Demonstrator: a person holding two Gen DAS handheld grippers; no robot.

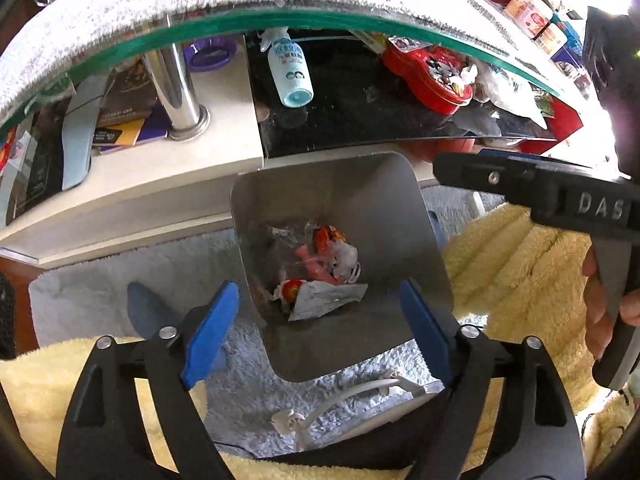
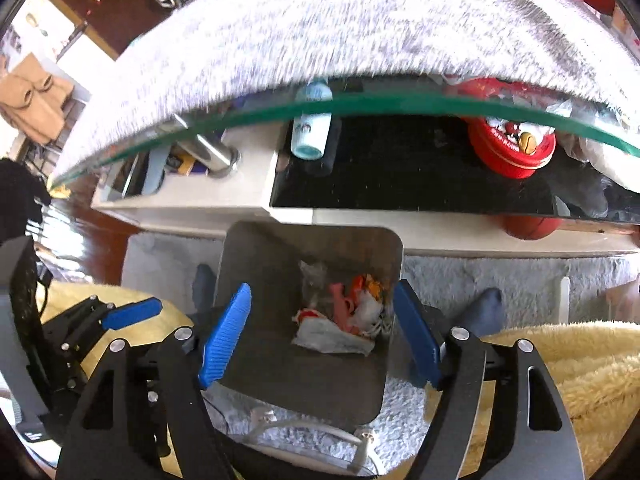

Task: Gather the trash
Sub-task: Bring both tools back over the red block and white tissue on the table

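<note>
A grey square bin point(image 1: 360, 192) stands on the rug below me, against the low table. Crumpled trash point(image 1: 324, 272) lies at its bottom: a silvery wrapper, pink and orange scraps, clear plastic. My left gripper point(image 1: 320, 286) hangs open over the bin with nothing between its blue pads. From the right, one finger of the right gripper point(image 1: 520, 188) reaches over the bin's far corner. In the right wrist view the right gripper point(image 2: 323, 286) is open and empty above the same bin point(image 2: 260, 264) and trash point(image 2: 344, 316). The left gripper point(image 2: 132, 312) shows at the left.
A glass table edge point(image 1: 320, 16) with a fuzzy grey cover overhangs a lower shelf holding a pale blue spray bottle point(image 1: 290, 68) and a red tin point(image 1: 428, 76). A chrome leg point(image 1: 176, 84) stands left. A white cable point(image 1: 344, 396) lies on the rug. A yellow fleece point(image 1: 520, 264) flanks the bin.
</note>
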